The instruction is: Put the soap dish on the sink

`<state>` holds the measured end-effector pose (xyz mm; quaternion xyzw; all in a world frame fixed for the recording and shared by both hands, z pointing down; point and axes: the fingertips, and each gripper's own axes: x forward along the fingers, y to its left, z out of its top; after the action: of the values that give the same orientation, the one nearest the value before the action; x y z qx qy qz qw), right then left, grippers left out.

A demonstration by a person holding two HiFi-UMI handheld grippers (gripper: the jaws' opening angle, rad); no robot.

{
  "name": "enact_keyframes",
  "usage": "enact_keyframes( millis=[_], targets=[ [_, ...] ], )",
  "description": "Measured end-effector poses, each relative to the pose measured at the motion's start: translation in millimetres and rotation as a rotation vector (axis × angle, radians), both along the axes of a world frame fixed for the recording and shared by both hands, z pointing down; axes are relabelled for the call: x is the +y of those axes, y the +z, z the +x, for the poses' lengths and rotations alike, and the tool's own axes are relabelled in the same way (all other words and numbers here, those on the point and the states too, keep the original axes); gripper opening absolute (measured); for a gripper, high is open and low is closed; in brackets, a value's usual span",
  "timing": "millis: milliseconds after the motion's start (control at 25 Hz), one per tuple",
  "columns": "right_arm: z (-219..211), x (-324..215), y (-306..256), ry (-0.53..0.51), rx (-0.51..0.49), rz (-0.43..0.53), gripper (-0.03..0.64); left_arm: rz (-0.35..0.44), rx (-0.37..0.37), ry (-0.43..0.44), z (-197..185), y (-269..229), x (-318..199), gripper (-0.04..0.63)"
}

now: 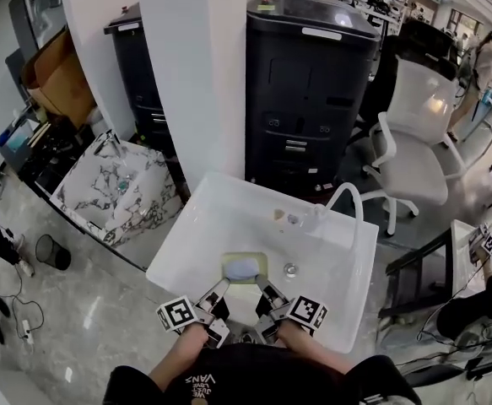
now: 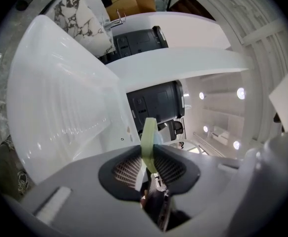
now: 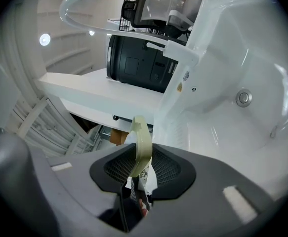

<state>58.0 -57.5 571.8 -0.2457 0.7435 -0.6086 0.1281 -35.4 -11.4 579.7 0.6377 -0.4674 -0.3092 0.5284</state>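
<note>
— How many grippers, and what are the jaws doing?
— Two. Left gripper (image 1: 220, 288) and right gripper (image 1: 267, 290) each clamp one edge of the single soap dish (image 1: 260, 262), over the white sink (image 1: 191, 241).
— Beyond?
— One drain (image 1: 290, 269), one black cabinet (image 1: 309, 83), one white chair (image 1: 419, 142).

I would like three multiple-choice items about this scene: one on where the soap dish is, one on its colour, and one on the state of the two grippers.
1. Where is the soap dish?
A) Over the near side of the white sink
B) On the office chair
C) On the floor

2. What colour is the dish's rim?
A) Red
B) Pale green
C) Black

3. How do the left gripper and the right gripper stand?
A) Both open and empty
B) Only the left holds the dish
C) Both shut on the dish's rim

Answers:
1 A: the head view shows the dish over the sink.
2 B: both gripper views show a pale green rim.
3 C: each gripper view shows the rim pinched between the jaws.
</note>
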Motion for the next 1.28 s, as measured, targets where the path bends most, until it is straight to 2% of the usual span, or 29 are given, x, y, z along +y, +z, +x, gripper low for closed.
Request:
enact_keyframes(
  millis=[400, 560, 720, 1280],
  targets=[
    [-25.1, -41.6, 0.8, 0.103, 0.015, 0.004, 0.089, -0.021, -0.001, 0.089, -29.6, -0.1, -49.5, 0.127],
    [-39.1, -54.4, 5.8, 0.151, 0.023, 0.0, 0.089, 0.028, -0.021, 0.15, -44.7, -2.2, -71.2, 0.127],
    [-50.3, -72.4, 9.0, 0.197, 0.032, 0.0, 0.089, -0.021, -0.009, 0.183, -57.9, 7.3, -90.5, 0.127],
    [-73.8, -119.0, 38.2, 0.324, 0.058, -0.033, 0.089, -0.063, 0.003, 0.29, -84.4, 38.2, -149.0, 0.127]
  ],
)
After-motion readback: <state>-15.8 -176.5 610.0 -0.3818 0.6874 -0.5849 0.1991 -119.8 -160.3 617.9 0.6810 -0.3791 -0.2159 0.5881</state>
